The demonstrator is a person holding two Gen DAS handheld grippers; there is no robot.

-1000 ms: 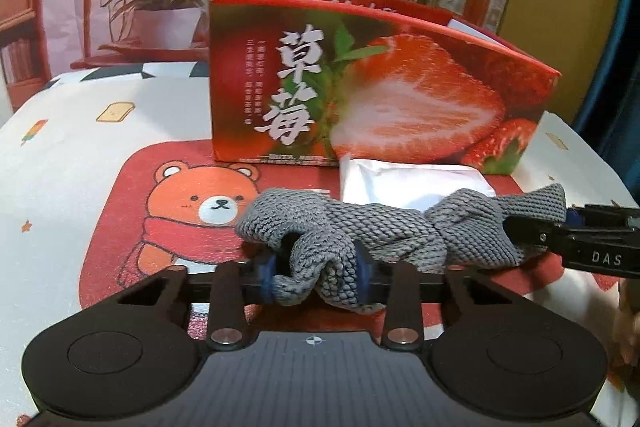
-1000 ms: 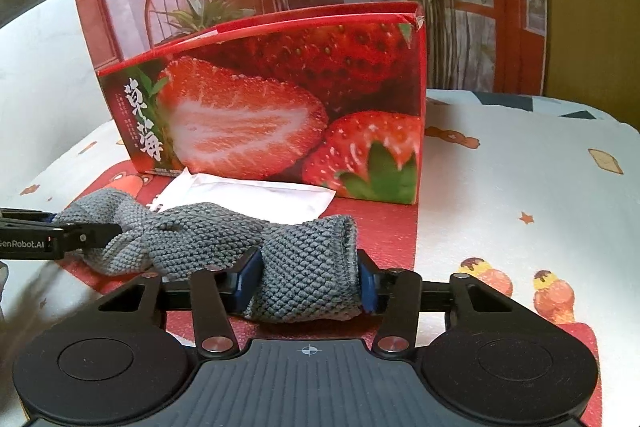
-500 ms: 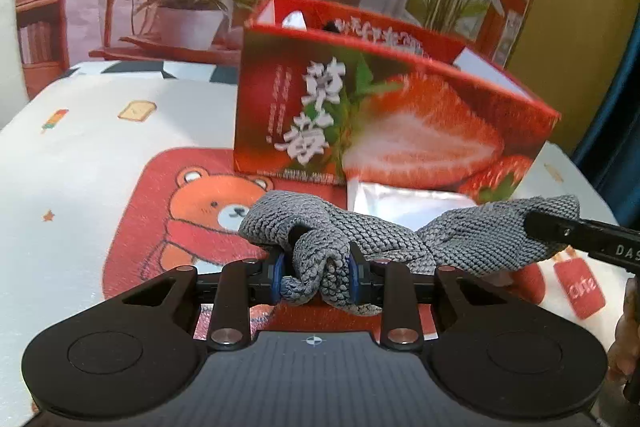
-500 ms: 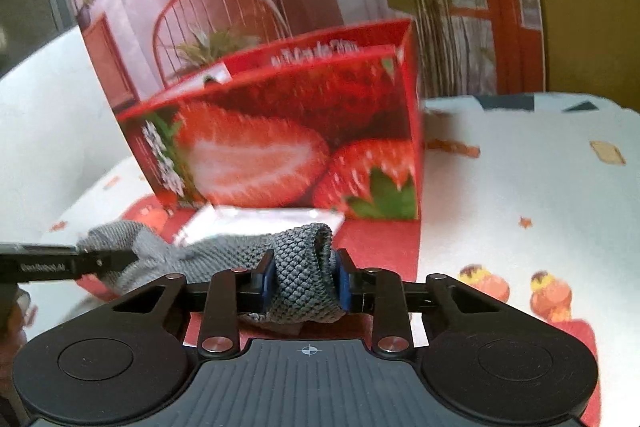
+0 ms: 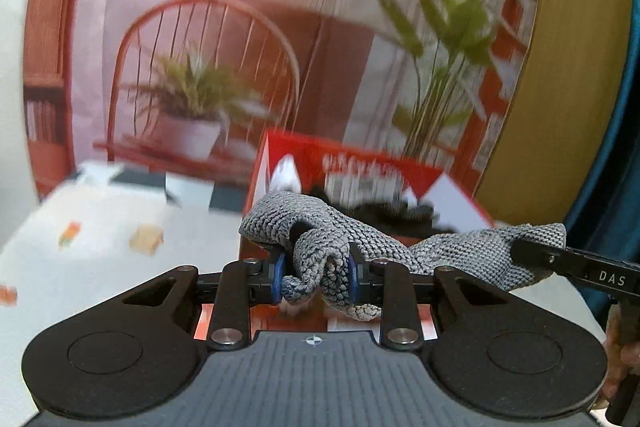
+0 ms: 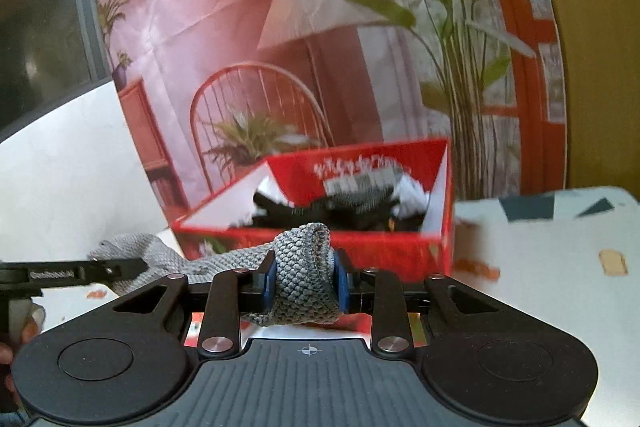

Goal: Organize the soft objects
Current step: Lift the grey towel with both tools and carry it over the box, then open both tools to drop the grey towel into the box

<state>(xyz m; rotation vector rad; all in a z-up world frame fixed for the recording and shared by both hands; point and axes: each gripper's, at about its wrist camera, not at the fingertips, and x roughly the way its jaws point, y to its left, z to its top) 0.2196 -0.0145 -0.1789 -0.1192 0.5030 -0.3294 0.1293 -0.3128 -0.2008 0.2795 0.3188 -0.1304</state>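
A grey knit cloth (image 5: 460, 255) hangs stretched in the air between my two grippers. In the left wrist view my left gripper (image 5: 315, 277) is shut on one bunched end. In the right wrist view my right gripper (image 6: 303, 283) is shut on the other folded end of the cloth (image 6: 224, 259). Each gripper shows in the other's view: the right one's finger (image 5: 568, 263) at the right, the left one's finger (image 6: 80, 273) at the left. Just behind the cloth stands an open red strawberry box (image 6: 360, 251) holding black, white and grey soft things (image 6: 352, 203).
The box (image 5: 460, 195) stands on a table under a white printed tablecloth (image 6: 540, 267). A person's hand (image 5: 618, 347) holds the right gripper's handle. Behind the table hangs a printed backdrop with a chair, plants and a lamp.
Both grippers have risen together with the cloth, from table level up to the box's rim. The box's inside has come into view. The jaws have squeezed the cloth tighter.
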